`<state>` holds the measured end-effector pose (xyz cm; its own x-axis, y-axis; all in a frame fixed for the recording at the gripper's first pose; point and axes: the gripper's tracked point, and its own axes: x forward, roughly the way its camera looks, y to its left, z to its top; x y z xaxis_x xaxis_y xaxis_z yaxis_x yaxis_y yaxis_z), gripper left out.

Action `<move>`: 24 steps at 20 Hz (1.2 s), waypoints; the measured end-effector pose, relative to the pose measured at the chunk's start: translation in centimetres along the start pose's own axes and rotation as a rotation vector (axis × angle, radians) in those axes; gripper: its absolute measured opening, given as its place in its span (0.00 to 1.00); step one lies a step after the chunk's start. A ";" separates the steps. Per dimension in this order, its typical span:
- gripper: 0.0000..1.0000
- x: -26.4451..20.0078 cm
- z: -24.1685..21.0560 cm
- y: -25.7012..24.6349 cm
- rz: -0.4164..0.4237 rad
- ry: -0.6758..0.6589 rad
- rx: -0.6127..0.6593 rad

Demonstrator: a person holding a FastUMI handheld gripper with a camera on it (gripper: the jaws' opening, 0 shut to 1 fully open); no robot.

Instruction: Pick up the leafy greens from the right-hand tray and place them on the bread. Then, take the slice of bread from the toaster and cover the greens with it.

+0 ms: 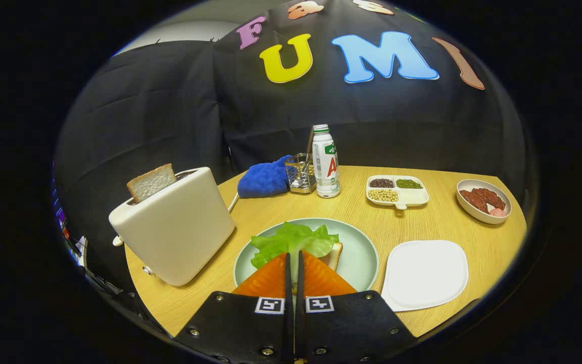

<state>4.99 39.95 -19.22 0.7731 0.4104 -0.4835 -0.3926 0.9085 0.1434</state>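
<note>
Jaws pressed together, empty, above leafy greens [293, 241] on plate [360, 253]; toaster [175, 227] at 10 o'clock; bread slice [151, 182] light, crumbly, pinch exposed top edge

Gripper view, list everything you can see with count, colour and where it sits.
toaster: one, white, left of plate
bread slice: one, pale, standing in toaster
plate: one, pale green, just ahead of fingers
leafy greens: one bunch, green, on bread on plate
tray: one, white, right of plate
cloth: one, blue, beyond plate
bottle: one, white, beside wire holder
divided dish: one, white, holding beans
bowl: one, white, holding reddish pieces
gripper: fingers nearly closed, on or just over greens
</note>
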 end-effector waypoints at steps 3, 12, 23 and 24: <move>0.03 0.5 -1.1 -0.9 -0.041 0.025 -0.018; 0.47 0.0 -1.5 -2.9 -0.129 0.001 0.018; 0.59 -6.5 4.1 1.5 -0.205 -0.248 0.031; 0.59 -6.8 4.7 2.3 -0.205 -0.267 0.024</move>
<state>1.16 39.60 -11.52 0.9392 0.2227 -0.2615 -0.2065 0.9745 0.0882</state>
